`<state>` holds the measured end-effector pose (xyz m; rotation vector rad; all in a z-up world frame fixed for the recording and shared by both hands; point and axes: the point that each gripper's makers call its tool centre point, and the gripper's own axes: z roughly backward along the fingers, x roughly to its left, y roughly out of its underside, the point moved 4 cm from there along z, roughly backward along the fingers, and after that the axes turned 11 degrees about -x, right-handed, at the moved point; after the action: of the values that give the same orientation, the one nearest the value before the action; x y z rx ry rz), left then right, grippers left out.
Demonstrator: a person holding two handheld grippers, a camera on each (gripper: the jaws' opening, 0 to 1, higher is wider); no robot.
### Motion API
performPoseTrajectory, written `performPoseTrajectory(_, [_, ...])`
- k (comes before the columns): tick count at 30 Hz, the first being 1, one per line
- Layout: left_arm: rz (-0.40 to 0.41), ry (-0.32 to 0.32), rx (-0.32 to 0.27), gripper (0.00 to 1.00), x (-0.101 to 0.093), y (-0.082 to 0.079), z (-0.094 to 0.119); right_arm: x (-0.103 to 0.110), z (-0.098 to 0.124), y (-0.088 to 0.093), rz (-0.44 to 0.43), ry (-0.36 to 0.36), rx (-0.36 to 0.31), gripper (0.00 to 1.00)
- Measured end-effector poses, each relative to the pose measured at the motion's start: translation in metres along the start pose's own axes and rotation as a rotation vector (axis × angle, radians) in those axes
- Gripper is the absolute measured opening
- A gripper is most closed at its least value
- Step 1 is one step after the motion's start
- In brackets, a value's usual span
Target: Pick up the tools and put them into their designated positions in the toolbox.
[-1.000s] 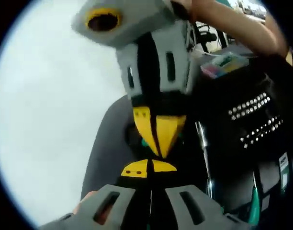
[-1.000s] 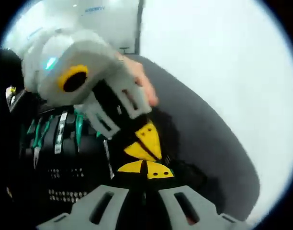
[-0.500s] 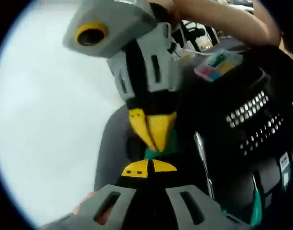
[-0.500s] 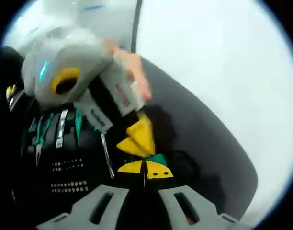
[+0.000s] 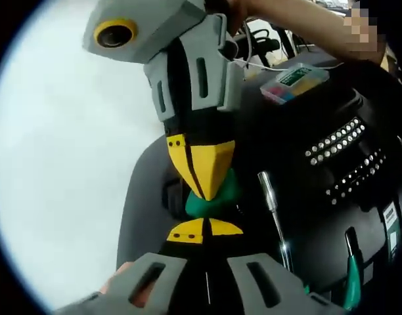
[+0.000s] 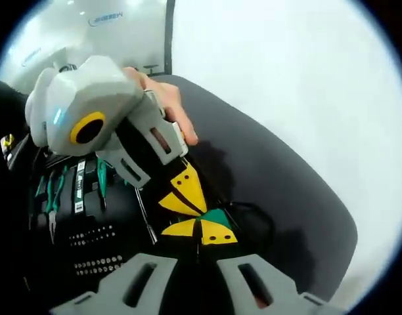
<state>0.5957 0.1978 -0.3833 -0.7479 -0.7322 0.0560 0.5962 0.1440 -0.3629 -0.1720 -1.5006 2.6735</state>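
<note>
A green tool handle [image 5: 213,202] sits pinched between the two grippers over the black toolbox [image 5: 322,210]. My left gripper [image 5: 204,231] rises from the bottom with its yellow tips together against the handle's lower end. My right gripper [image 5: 206,191] comes down from above, its tips closed on the upper end. In the right gripper view the same green handle [image 6: 219,217] peeks out beside my right gripper [image 6: 200,231], with the left gripper [image 6: 190,205] meeting it from the upper left. The rest of the tool is hidden.
The toolbox [image 6: 89,210] holds rows of bits [image 5: 345,141], a chrome rod [image 5: 273,210] and green-handled pliers [image 6: 53,193]. A small case of coloured parts [image 5: 294,82] lies behind it. All rests on a dark grey mat [image 6: 273,184] on a white table [image 5: 63,164].
The two grippers' tips have drawn a little apart, and more of the green handle shows between them. Both views have shifted slightly with the hands.
</note>
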Motion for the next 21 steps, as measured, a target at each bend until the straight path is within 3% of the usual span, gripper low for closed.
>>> performPoseTrajectory(13, [0.021,-0.028,0.003,0.0,-0.003,0.0,0.005,-0.001,-0.001,0.003,-0.026,-0.01,-0.036,0.0])
performPoseTrajectory(15, [0.044,-0.082,0.086,0.0,0.005,0.009,0.01,-0.003,-0.001,0.003,-0.031,-0.012,-0.04,0.0])
performPoseTrajectory(16, [0.041,-0.061,0.056,0.0,0.003,0.008,0.007,-0.003,-0.001,0.003,-0.031,-0.015,-0.043,0.0])
performPoseTrajectory(17, [0.054,-0.047,-0.013,0.0,0.0,0.0,0.0,-0.004,-0.001,0.003,-0.031,-0.017,-0.044,0.0])
performPoseTrajectory(18, [0.04,-0.062,0.047,0.0,0.001,0.002,0.004,-0.004,0.0,0.002,-0.029,-0.018,-0.044,0.0])
performPoseTrajectory(19, [0.027,-0.057,0.052,0.0,0.0,-0.002,0.001,-0.003,0.0,0.002,-0.032,-0.017,-0.042,0.0])
performPoseTrajectory(20, [-0.072,-0.022,0.089,0.0,0.0,-0.004,0.002,-0.003,0.001,0.003,-0.032,-0.017,-0.043,0.0])
performPoseTrajectory(21, [-0.078,-0.015,0.105,0.0,-0.001,-0.006,0.002,-0.004,0.001,0.002,-0.034,-0.017,-0.043,0.0])
